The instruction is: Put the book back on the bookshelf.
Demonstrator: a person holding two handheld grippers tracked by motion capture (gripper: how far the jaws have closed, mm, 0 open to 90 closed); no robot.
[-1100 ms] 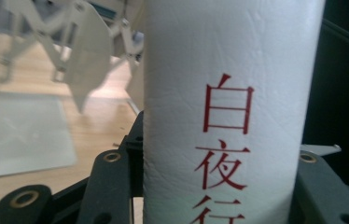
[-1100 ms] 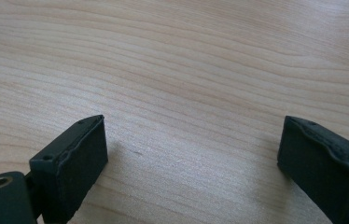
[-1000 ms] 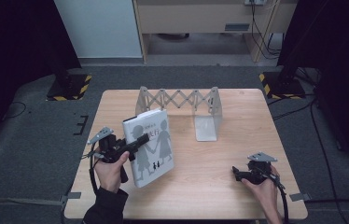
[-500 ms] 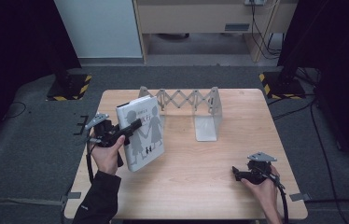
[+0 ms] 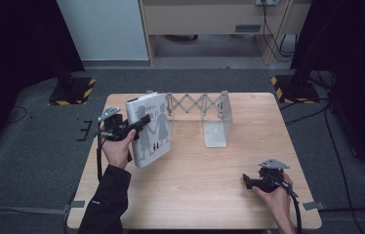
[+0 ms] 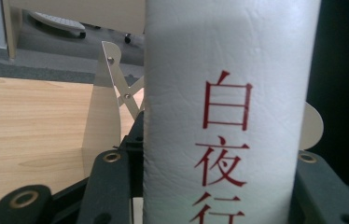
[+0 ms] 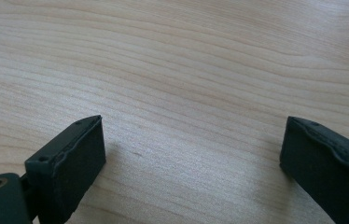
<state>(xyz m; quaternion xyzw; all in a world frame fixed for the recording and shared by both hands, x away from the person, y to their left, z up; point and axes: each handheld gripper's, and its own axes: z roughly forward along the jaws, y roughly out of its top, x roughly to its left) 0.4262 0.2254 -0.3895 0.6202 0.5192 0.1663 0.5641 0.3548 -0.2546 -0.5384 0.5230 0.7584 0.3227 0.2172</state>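
Observation:
A white book (image 5: 150, 129) with dark child silhouettes on its cover is held upright at the table's left, close to the left end plate of an expanding metal book rack (image 5: 205, 112). My left gripper (image 5: 134, 126) is shut on the book. In the left gripper view the white spine (image 6: 228, 112) with red characters stands between the two black jaws, and the rack's plate (image 6: 102, 102) shows behind it. My right gripper (image 5: 247, 183) rests near the table's front right corner, open over bare wood (image 7: 191, 79), with nothing between its fingertips (image 7: 70, 163).
The wooden table (image 5: 195, 190) has its front and right edges near the right hand. The rack's right bookend (image 5: 217, 127) stands at the back middle. Dark floor surrounds the table, and stands with yellow-black feet (image 5: 73, 90) sit behind it.
My left gripper has carried the book away from me and a little rightward, bringing it more upright near the rack's left end. The right gripper has stayed put.

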